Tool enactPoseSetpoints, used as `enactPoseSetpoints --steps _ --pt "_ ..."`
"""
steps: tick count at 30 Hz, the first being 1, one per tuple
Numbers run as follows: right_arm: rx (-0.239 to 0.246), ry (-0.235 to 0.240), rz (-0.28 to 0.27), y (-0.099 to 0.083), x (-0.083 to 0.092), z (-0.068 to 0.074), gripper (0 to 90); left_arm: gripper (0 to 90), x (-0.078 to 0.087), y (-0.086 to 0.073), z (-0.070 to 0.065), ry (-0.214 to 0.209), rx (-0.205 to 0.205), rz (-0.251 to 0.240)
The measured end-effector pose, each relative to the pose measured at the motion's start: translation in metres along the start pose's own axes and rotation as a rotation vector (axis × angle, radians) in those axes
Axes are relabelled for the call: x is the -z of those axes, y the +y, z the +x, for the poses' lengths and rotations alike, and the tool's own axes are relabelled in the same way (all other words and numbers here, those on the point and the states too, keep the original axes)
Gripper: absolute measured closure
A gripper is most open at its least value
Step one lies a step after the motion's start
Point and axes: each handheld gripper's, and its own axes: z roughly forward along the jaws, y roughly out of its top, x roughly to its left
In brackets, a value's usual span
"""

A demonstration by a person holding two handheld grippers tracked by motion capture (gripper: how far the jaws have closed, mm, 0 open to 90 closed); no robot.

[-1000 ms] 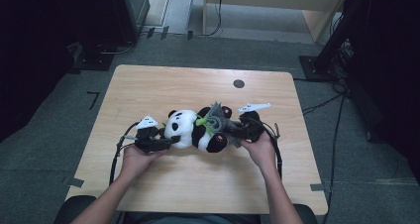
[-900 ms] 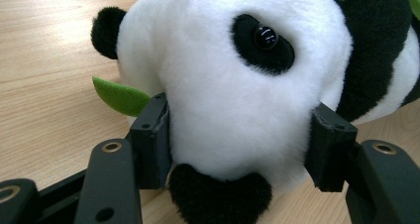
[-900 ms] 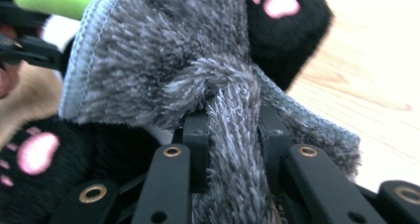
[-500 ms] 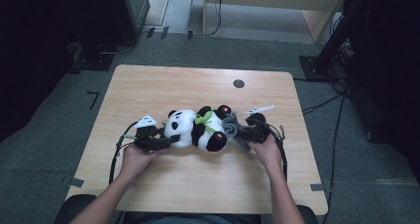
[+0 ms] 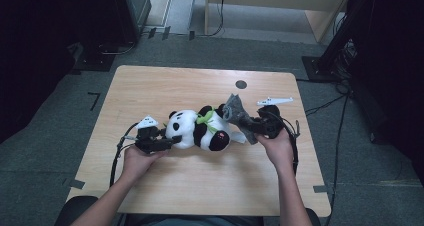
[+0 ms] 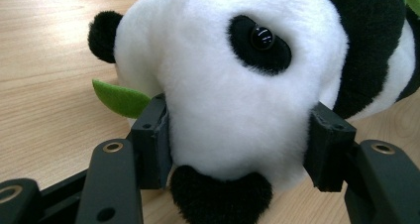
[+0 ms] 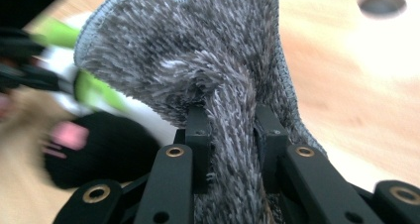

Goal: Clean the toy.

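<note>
1. High view: a plush panda [image 5: 197,131] lies on its side near the middle of the bench [image 5: 165,88]. The left tongs [image 5: 167,142] clamp its white head, and the right tongs [image 5: 239,117] hold a grey cloth [image 5: 234,109] bunched and lifted just above the panda's rear. By my judgement the wiping or drying of the toy is under way: the cloth is off the body now, so more passes look to be left. A dark round hole [image 5: 241,84] sits in the bench beyond the toy; nothing blocks either hand.

2. Left gripper view: the jaws press into both sides of the panda's head [image 6: 233,85], firmly gripping it, with the black nose between them. A green leaf [image 6: 119,97] pokes out beside the left jaw, flat over the wood.

3. Right gripper view: the jaws pinch a fold of the shaggy grey cloth [image 7: 198,55], which fans out above them. Behind, blurred, I make out a black paw with a pink pad [image 7: 69,137] and green bits of the toy.
</note>
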Motion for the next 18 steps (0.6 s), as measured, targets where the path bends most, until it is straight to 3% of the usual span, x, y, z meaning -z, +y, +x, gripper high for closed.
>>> enactPoseSetpoints --steps 4,8,13,18 --pt "0.064 0.033 -0.040 0.017 0.007 0.032 74.5 39.6 0.000 0.000 -0.002 0.006 0.006 0.001" --pt "0.133 0.082 -0.041 0.032 -0.001 0.068 74.4 39.7 0.001 0.000 -0.005 0.016 0.014 -0.001" --pt "0.224 0.124 0.003 0.039 -0.035 0.109 74.4 39.8 0.001 -0.001 -0.007 0.022 0.017 -0.002" --pt "0.260 0.114 0.060 0.038 -0.075 0.127 74.5 40.0 0.002 -0.001 -0.009 0.023 0.024 -0.008"
